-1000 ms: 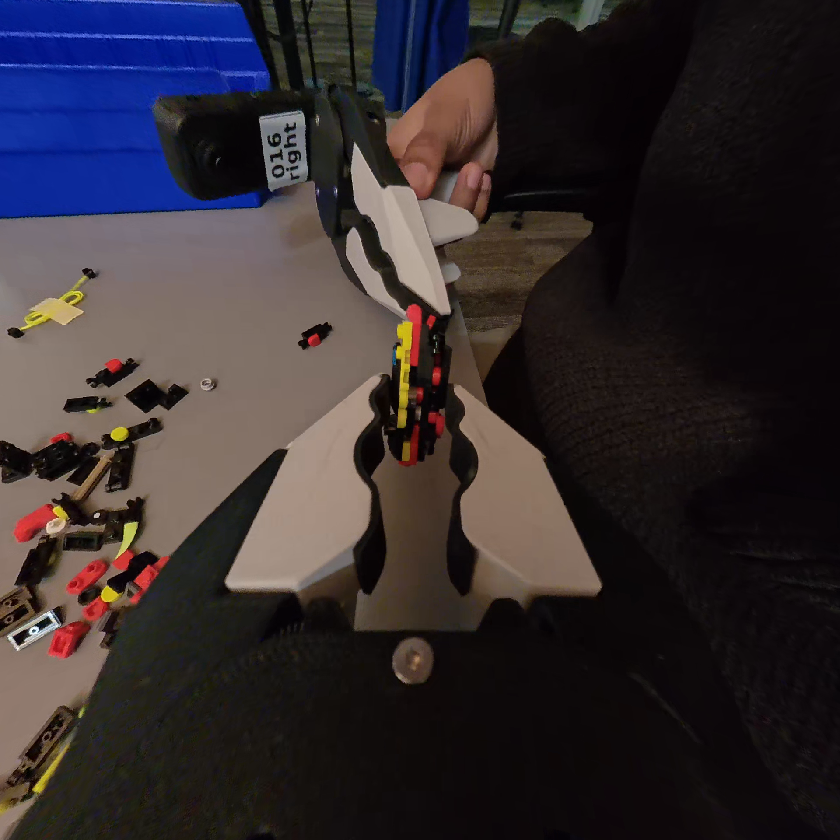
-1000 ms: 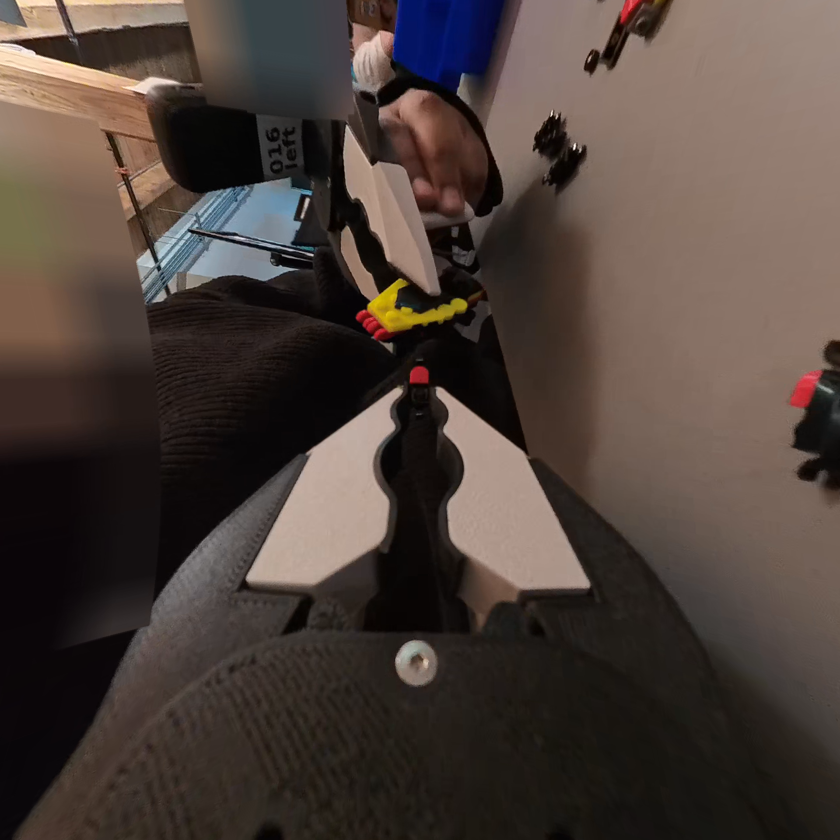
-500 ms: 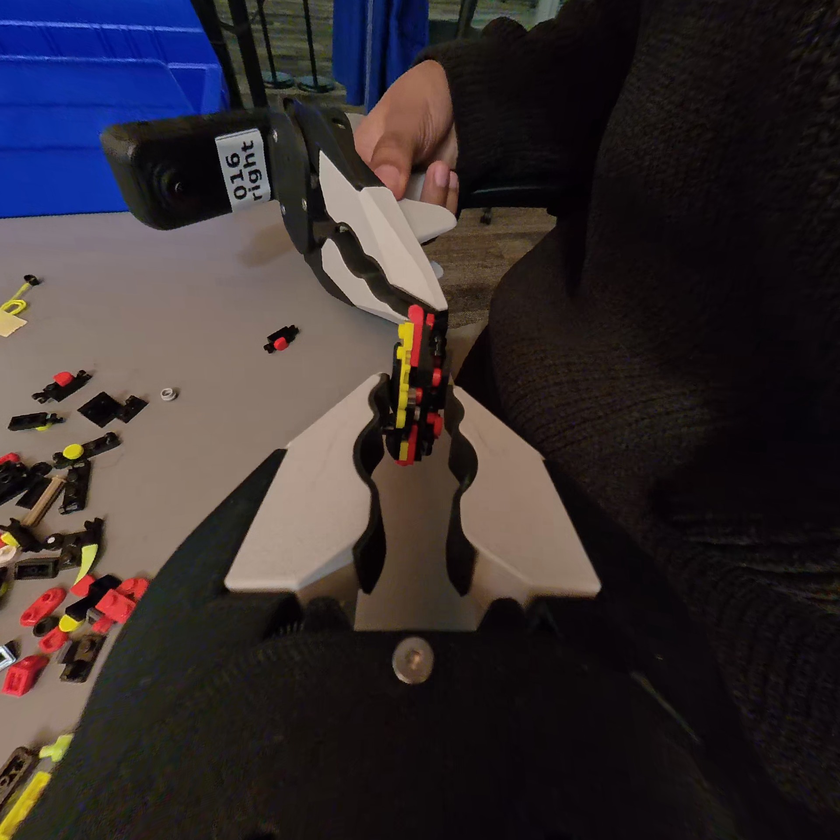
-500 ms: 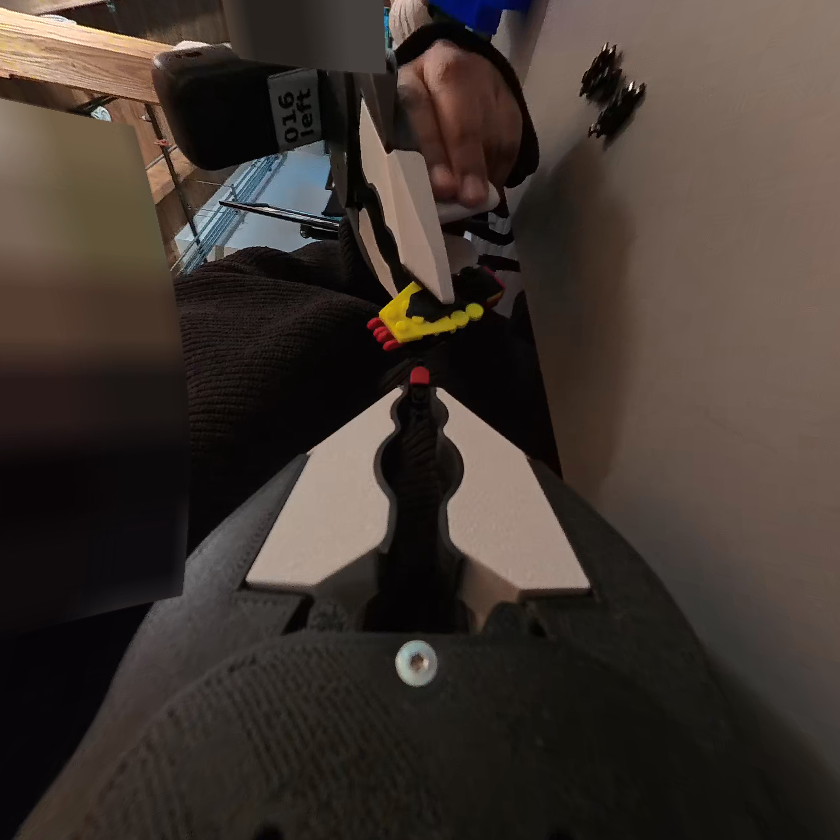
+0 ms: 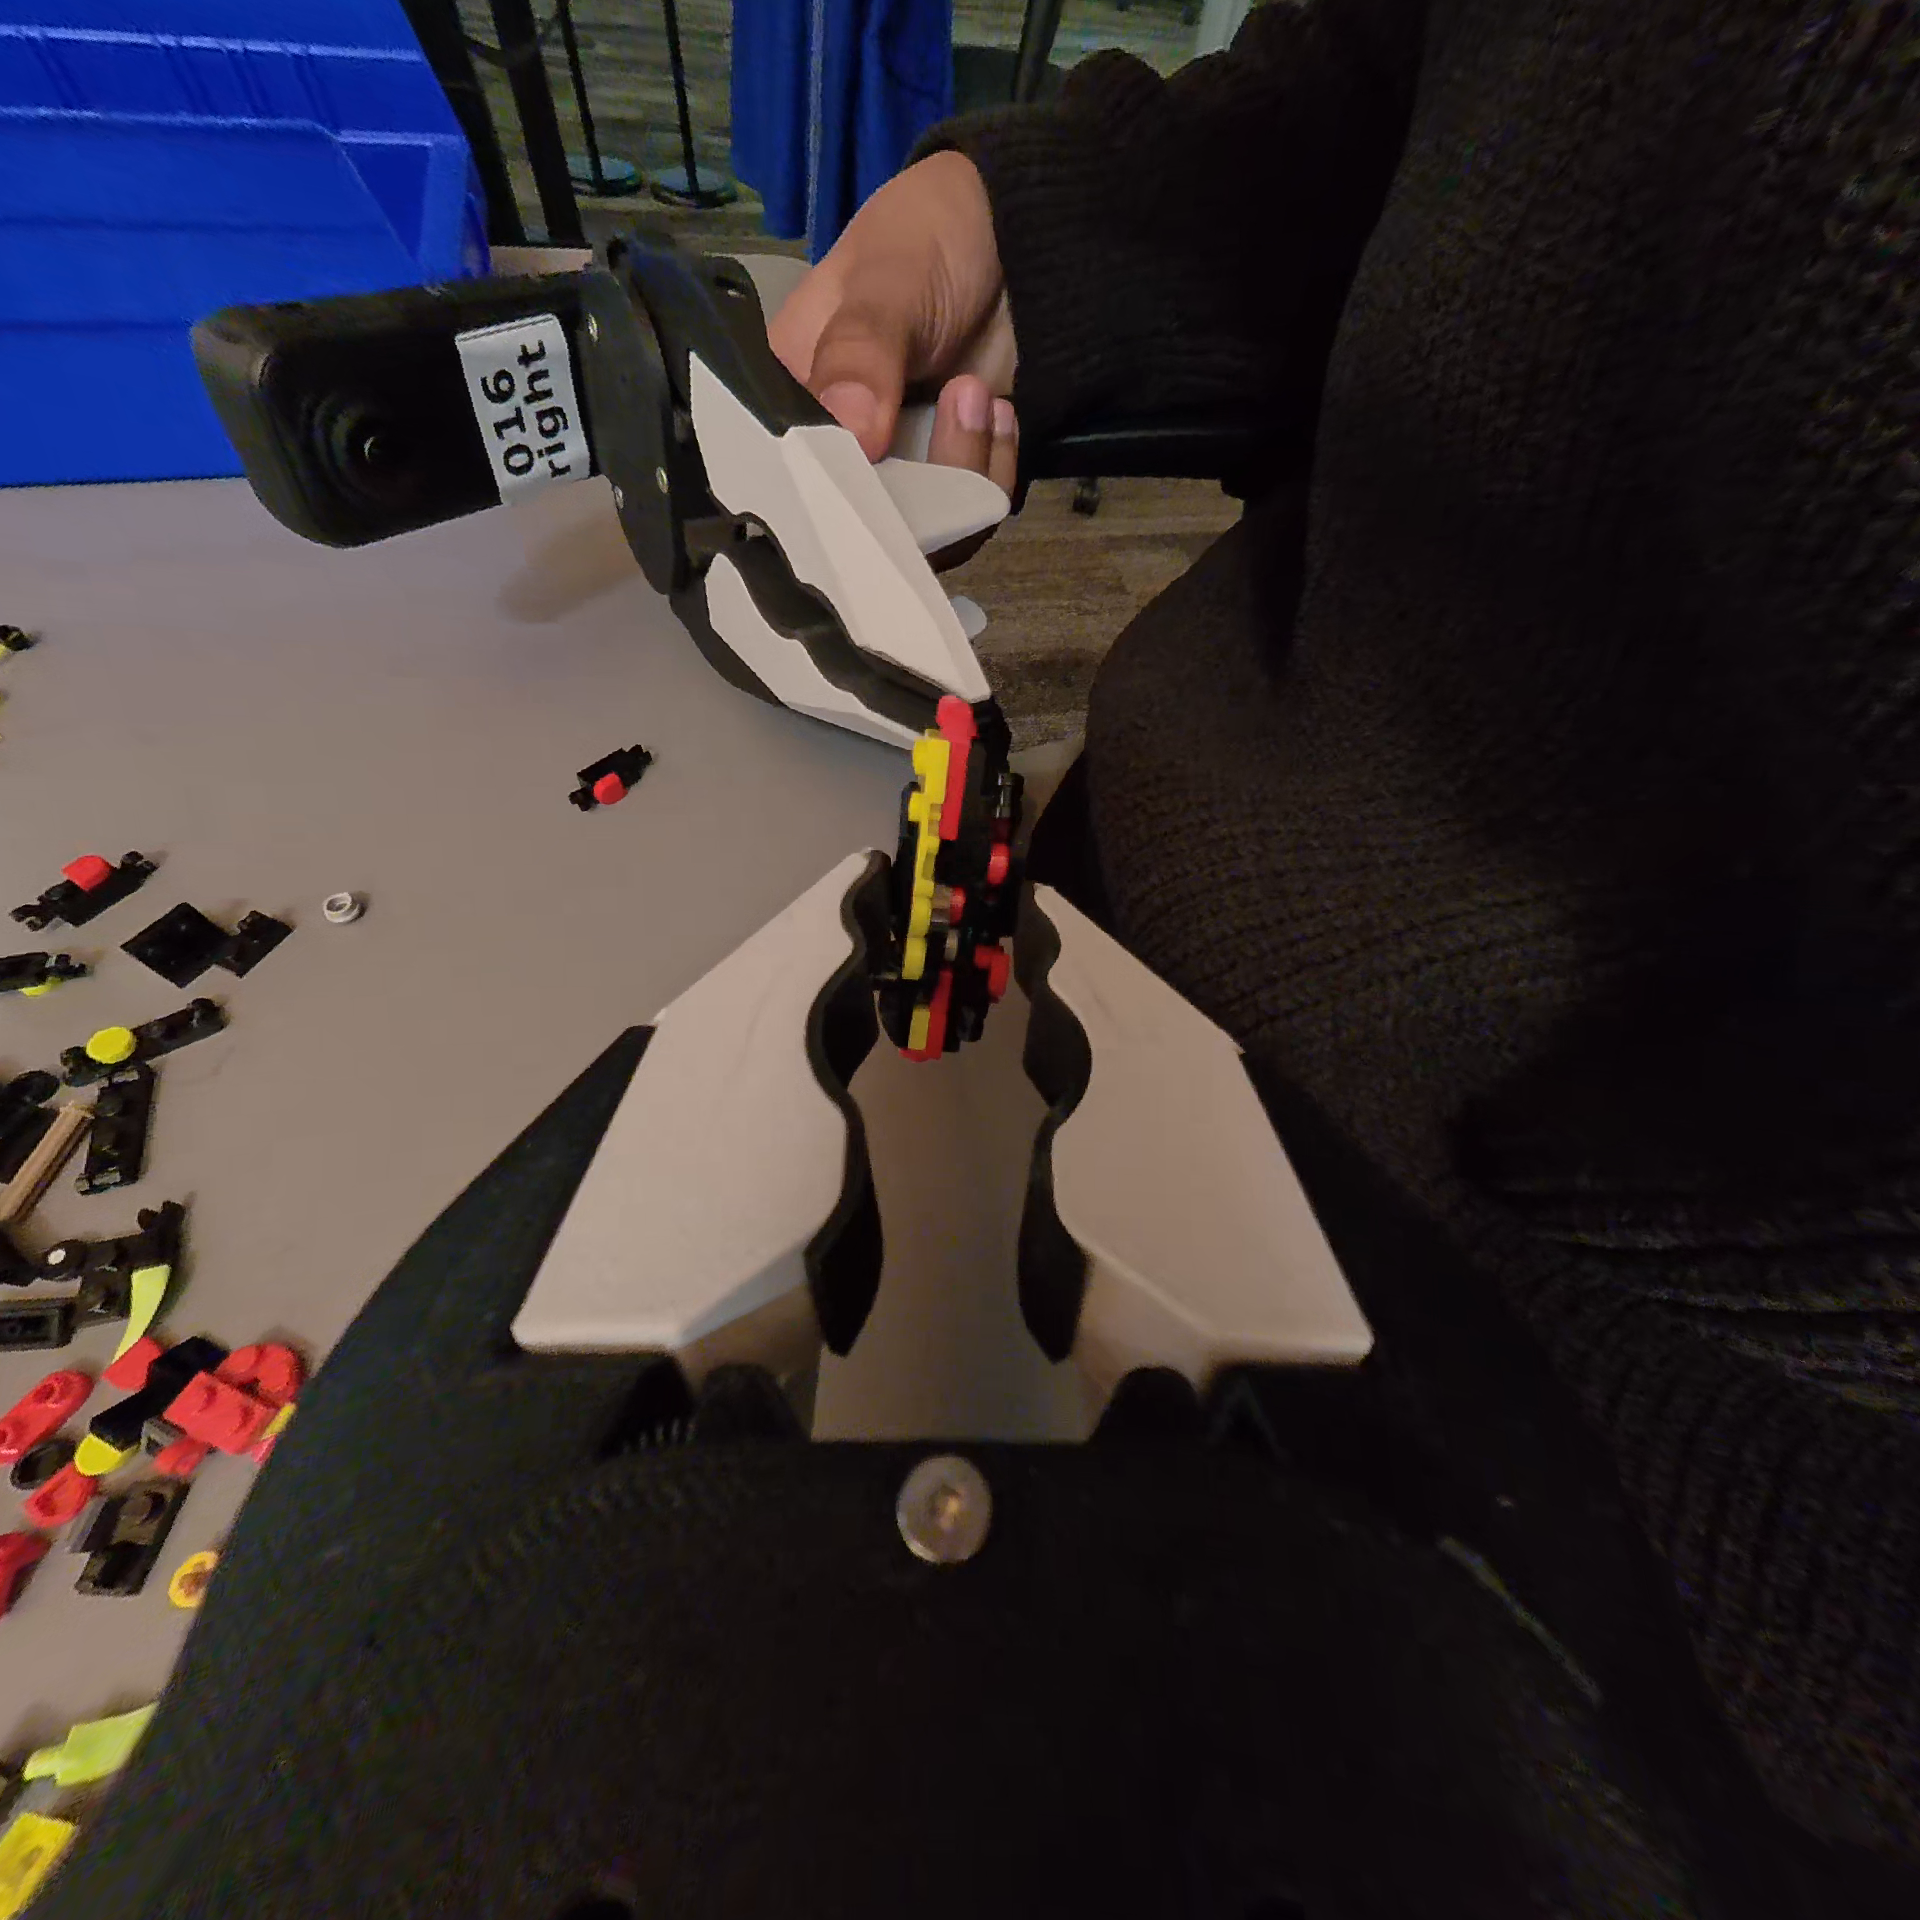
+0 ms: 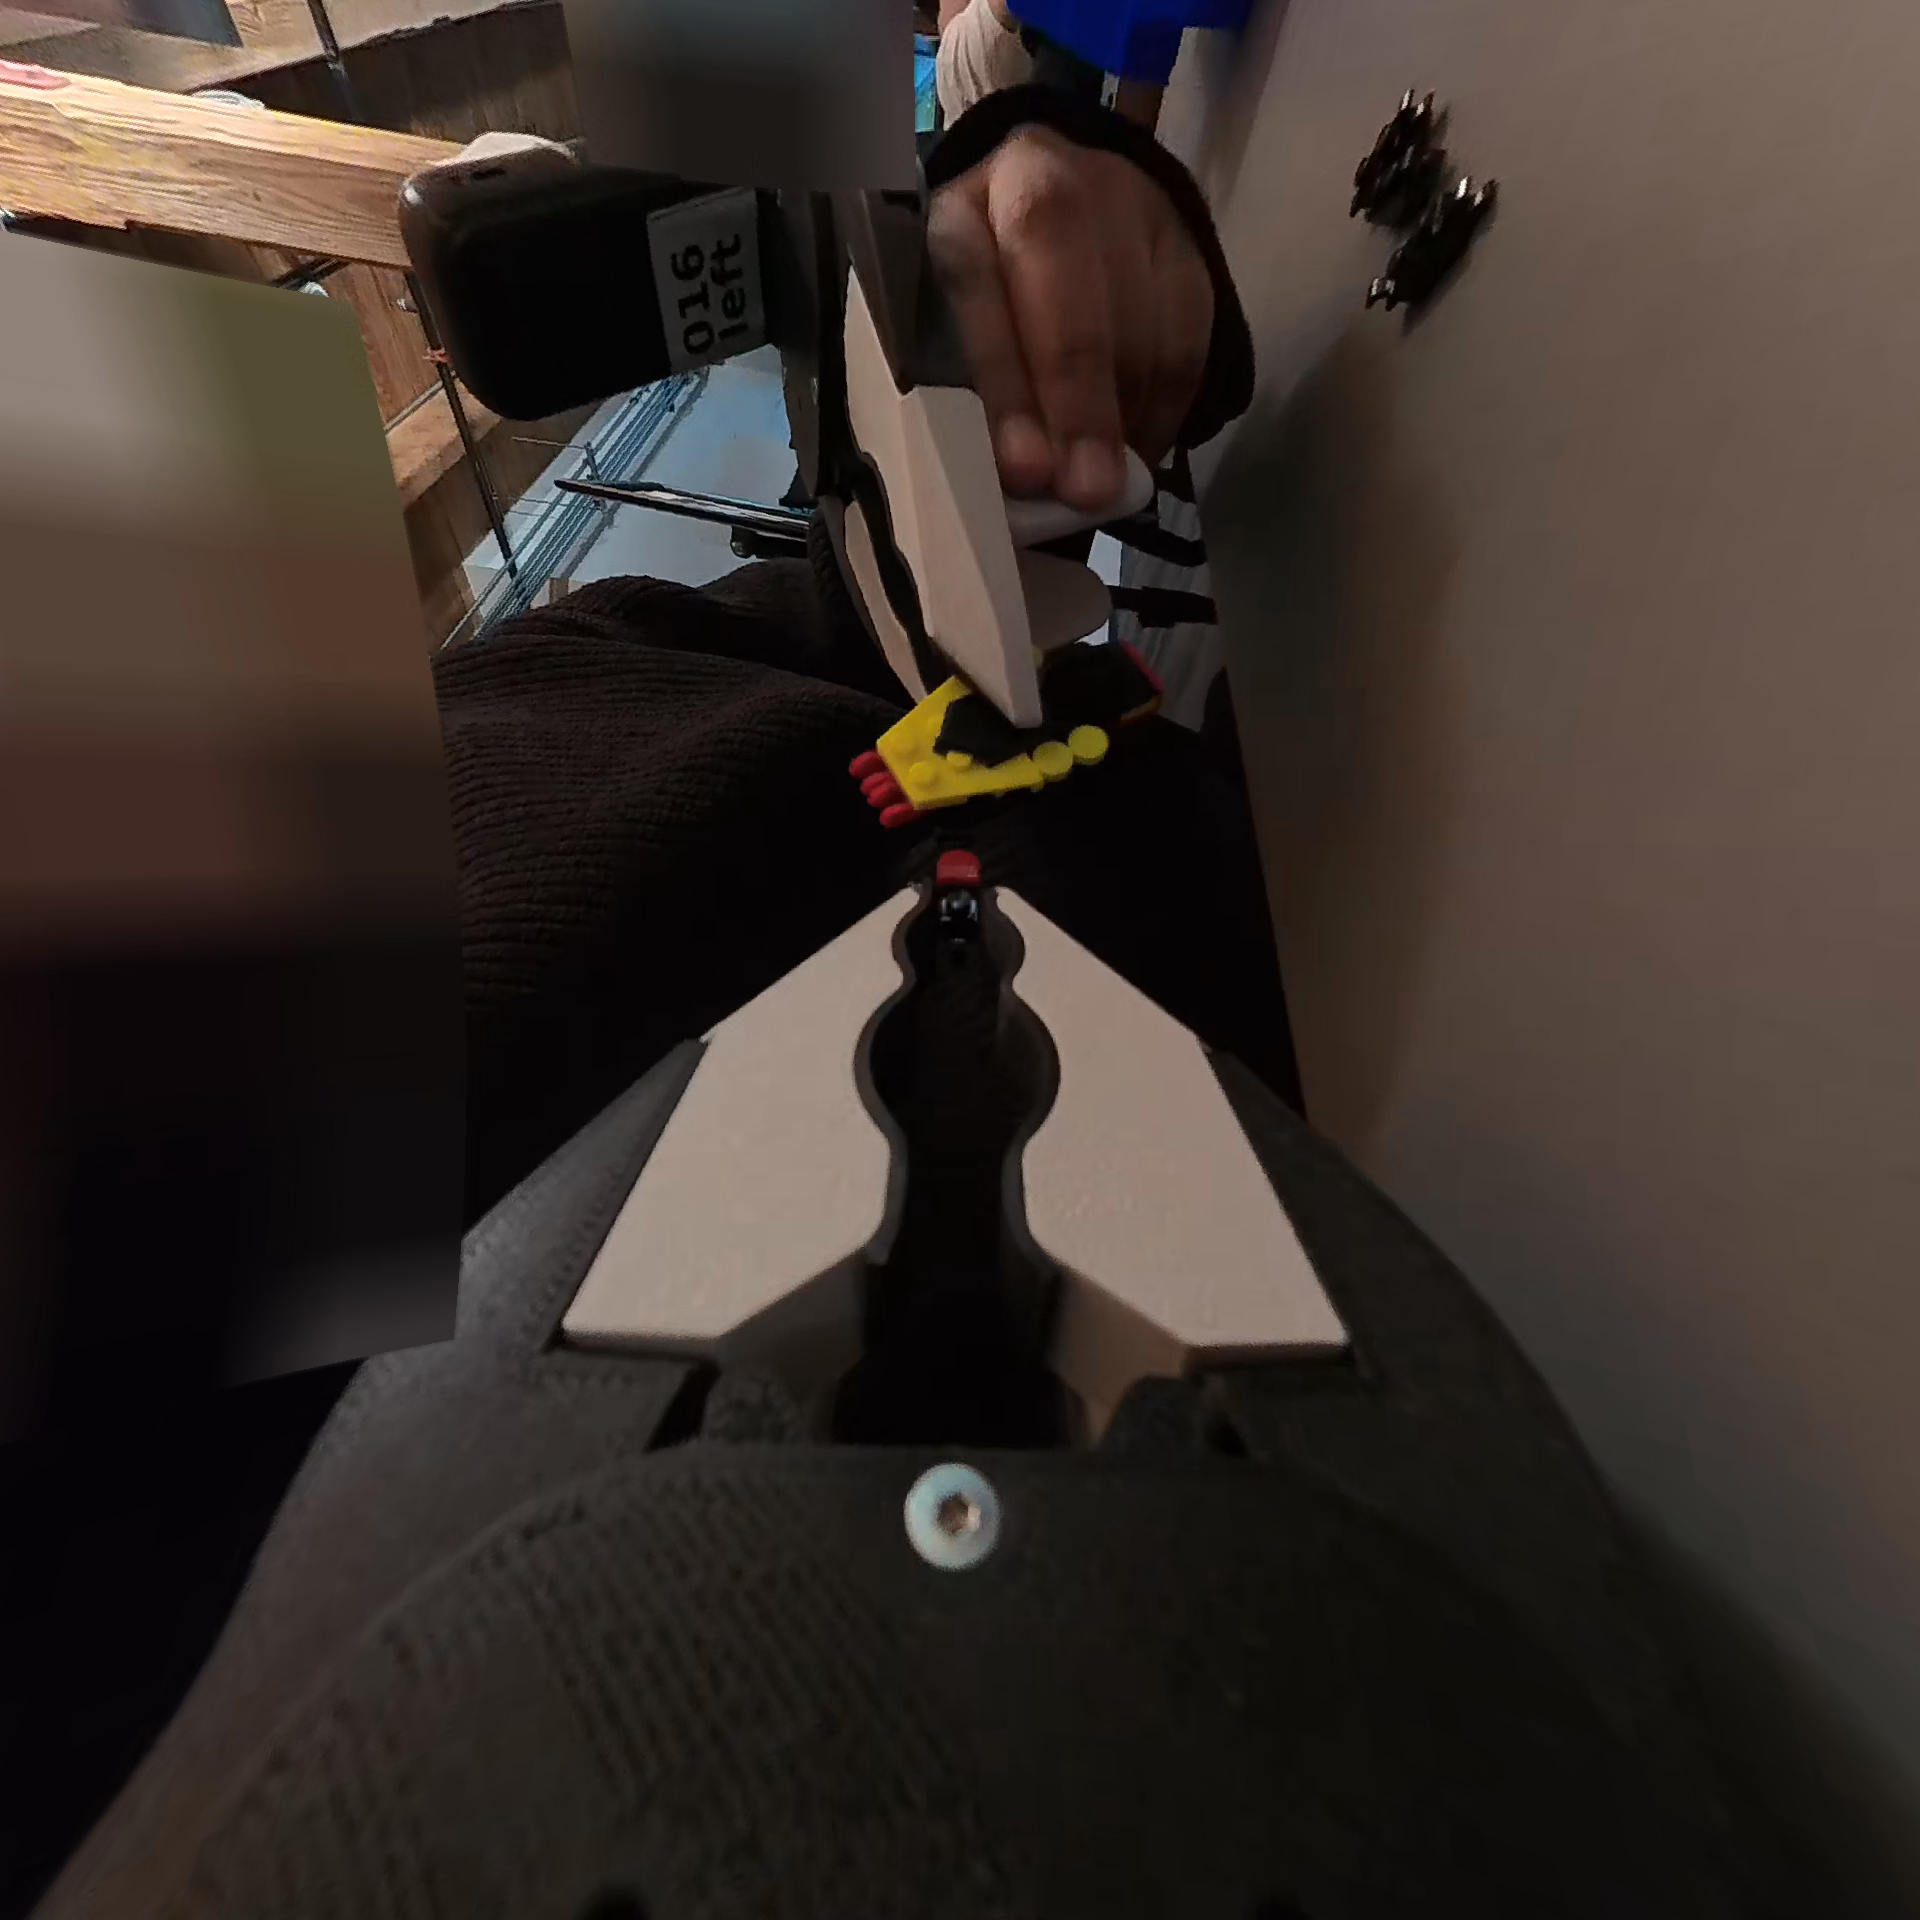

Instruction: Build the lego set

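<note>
Table (image 5: pixel 436 717): grey surface, running under the left half of the left wrist view; in the right wrist view it stands as a wall along the right edge.
Person: black knit sleeve (image 5: pixel 1507 727) fills the right side; one hand (image 5: pixel 914 322) grips the far gripper's handle.
Blue bin (image 5: pixel 208 229): sits at the table's back edge, well apart from the work.
Left gripper (image 5: pixel 951 914): its fingers (image 5: pixel 769 1049) pinch a flat brick assembly on both faces, held on edge off the table near its front edge. The right wrist view confirms this, showing a fingertip pressing on the yellow face.
Brick assembly (image 5: pixel 951 883): black, yellow and red layered plates, studs facing sideways; its upper end reaches the tips of the other gripper.
Right gripper (image 6: pixel 956 899): jaws nearly closed, nipping a small black piece with a red cap (image 6: pixel 956 868) at the very tips. In the left wrist view those tips sit at the assembly's top edge; whether the piece already touches the assembly I cannot tell.
Loose pieces (image 5: pixel 114 1143): black, red and yellow bits scattered at the table's left, one black-and-red piece (image 5: pixel 611 777) lying alone nearer the middle.
Doing it well: I judge the left grip should hold rigid and square while the small piece is lined up stud to stud, then pressed straight along the studs; a sideways push would likely twist the thin assembly in the pads.
</note>
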Demonstrator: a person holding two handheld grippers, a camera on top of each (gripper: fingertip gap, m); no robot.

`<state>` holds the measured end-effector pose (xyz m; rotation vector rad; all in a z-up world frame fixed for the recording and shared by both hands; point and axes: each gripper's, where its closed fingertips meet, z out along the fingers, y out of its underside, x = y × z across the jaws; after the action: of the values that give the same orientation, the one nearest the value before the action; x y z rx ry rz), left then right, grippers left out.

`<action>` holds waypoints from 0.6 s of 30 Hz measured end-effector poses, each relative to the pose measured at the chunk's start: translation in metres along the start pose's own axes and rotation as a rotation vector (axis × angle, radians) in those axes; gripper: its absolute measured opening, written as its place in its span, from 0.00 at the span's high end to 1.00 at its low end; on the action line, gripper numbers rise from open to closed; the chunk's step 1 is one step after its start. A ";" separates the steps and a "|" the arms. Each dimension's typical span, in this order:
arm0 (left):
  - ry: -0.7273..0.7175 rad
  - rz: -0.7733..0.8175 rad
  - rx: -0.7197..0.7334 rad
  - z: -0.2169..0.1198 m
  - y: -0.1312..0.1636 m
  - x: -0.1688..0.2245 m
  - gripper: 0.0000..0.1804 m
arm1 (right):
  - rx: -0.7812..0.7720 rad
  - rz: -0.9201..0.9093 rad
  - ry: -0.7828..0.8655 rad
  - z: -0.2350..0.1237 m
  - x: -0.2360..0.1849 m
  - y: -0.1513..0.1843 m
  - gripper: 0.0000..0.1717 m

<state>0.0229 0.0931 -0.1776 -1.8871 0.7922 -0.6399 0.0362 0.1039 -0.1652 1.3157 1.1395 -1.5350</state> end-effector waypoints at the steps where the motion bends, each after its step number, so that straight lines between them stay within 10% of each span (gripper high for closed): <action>1: 0.001 -0.004 0.003 0.000 0.000 0.000 0.88 | 0.005 0.000 0.001 0.000 0.000 -0.001 0.97; 18: -0.138 -0.042 0.028 -0.002 -0.006 -0.022 0.88 | 0.157 -0.081 0.093 -0.017 0.001 -0.024 0.96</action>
<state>0.0087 0.1109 -0.1738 -1.9042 0.6532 -0.5381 0.0174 0.1266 -0.1643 1.4743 1.1617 -1.6661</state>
